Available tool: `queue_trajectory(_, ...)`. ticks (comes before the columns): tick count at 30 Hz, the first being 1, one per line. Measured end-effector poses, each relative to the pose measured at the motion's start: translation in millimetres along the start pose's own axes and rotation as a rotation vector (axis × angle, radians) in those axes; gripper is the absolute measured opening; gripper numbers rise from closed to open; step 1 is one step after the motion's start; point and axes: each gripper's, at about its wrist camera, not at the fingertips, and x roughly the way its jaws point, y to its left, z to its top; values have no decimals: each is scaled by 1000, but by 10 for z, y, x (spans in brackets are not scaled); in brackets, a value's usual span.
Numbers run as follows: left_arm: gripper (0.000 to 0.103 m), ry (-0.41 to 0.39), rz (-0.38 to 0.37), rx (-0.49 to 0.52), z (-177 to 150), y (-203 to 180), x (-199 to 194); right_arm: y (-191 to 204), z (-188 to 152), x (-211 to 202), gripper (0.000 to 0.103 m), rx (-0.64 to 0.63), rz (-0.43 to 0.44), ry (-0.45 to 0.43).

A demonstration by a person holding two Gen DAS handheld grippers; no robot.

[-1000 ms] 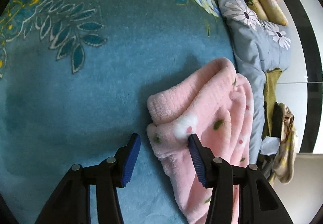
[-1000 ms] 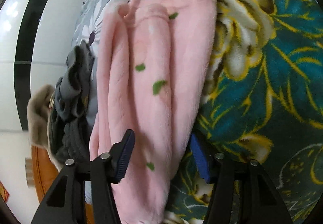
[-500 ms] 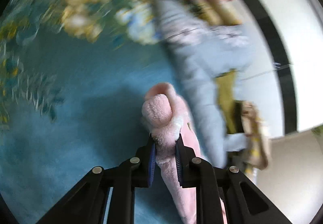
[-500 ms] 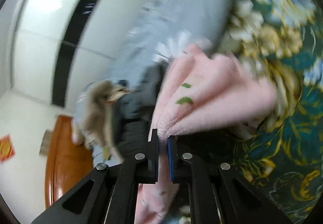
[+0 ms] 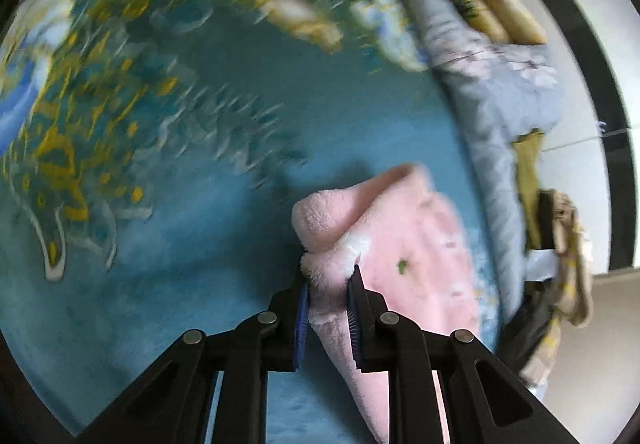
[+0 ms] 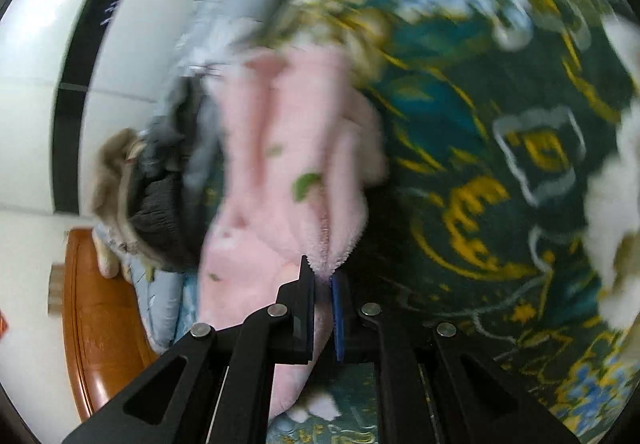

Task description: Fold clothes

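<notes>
Leaving open teal blanket (image 5: 200, 264) to the left of the pink garment (image 5: 416, 244). Left gripper (image 5: 327, 306) and right gripper (image 6: 323, 296) each pinch its edge.

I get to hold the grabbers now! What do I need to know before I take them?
Left hand-held gripper: shut on a thick fold of the fluffy pink garment.
Right hand-held gripper: shut on another edge of the same garment.
Where things are: the garment hangs from both grips over the teal flowered blanket. A pile of other clothes sits at the bed's edge beside the grey quilt.
Done: both edges gripped.
Left: probably lay the garment flat, finish its folds, then do the pile. The pictures are blurry, so how far it is folded is unclear.
</notes>
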Motion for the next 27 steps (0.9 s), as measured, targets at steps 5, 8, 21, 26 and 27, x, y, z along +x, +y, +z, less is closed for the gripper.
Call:
queue_trajectory(5,19,-23,39,60,49,-55,-64,27,-14,-21,7,-48,-25,17)
queue_trajectory(8,19,25,111,4,18,198,107,-200,-122,24,7,-9,-49,56)
queue_trajectory(21,28,-55,123,-94,-25,276,-211,-433,304,-99,46,64,-34,-42)
queue_trajectory(26,35,-107,-3,-39,-114,-82,-544,-601,563,87,54,204,16,-74)
queue_trajectory(27,36,-107,-24,-27,-115,-170,-566,-622,594,151,57,235,28,-72)
